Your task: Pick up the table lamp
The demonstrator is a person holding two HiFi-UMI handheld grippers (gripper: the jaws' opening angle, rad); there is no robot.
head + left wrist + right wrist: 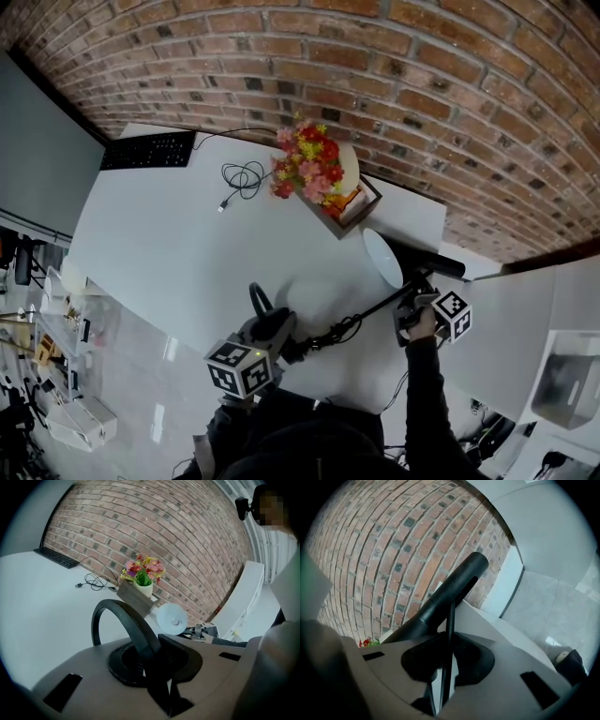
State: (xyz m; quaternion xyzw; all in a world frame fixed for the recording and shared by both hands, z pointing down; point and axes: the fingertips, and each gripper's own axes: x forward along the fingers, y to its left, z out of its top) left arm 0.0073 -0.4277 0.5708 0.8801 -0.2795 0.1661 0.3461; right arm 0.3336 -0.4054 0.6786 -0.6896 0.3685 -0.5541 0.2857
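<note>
White surface (169, 253) carries the lamp (370, 307) at its near right edge, by the flower box (352, 208). Likely light but lanky: stiff thin arm, fragile shade (382, 258), so hold both ends. Black frame, white disc shade. Left claw (157, 653) clamps the base loop (117, 616); right claw (447, 651) clamps the rod (450, 620).

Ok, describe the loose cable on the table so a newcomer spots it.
Find the white table below the brick wall. Between the black keyboard and the bunch of flowers lies a thin black cable. Alone among them, it sprawls in loose loops with one free plug end.
</note>
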